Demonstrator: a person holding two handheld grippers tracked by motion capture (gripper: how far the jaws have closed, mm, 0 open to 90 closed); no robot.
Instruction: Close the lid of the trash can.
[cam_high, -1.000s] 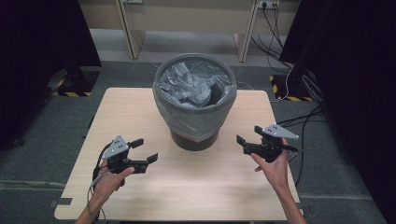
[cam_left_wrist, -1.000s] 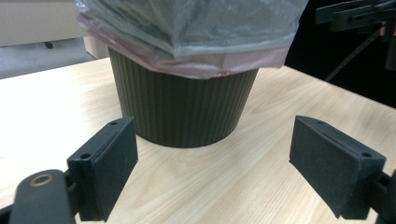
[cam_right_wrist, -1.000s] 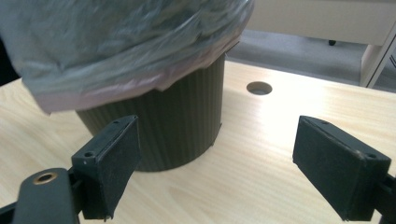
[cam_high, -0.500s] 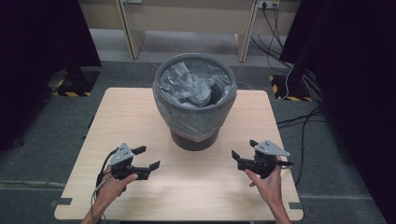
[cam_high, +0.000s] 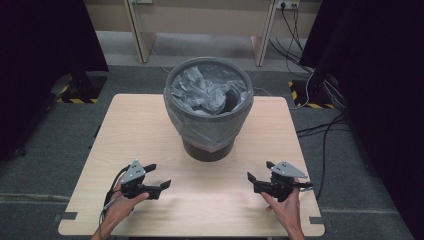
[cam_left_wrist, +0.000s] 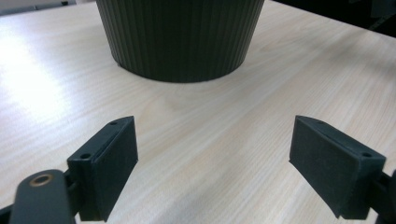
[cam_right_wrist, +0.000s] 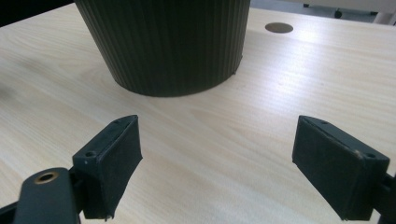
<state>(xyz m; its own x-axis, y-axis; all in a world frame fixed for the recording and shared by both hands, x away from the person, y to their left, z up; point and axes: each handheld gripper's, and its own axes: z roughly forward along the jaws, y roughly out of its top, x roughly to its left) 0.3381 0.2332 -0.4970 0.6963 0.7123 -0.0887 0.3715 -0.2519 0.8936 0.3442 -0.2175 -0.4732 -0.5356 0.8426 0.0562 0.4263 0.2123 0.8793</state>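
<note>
- The left hand-held gripper (cam_high: 156, 177) was held low over the near left part of the table (cam_high: 150, 125), jaws spread wide, nothing between them.
- The right hand-held gripper (cam_high: 259, 172) sat over the near right part, jaws likewise spread and empty.
- Both pointed inward, toward the bin (cam_high: 207, 112), and stood apart from it.
- In the left gripper view, bare wood lay between the pads (cam_left_wrist: 109, 165); the bin's ribbed dark base (cam_left_wrist: 180, 37) stood beyond.
- The bin stood upright at the table's middle, toward the far edge.
- A grey bag (cam_high: 202, 92) lined it, folded over the rim and crumpled inside.
</note>
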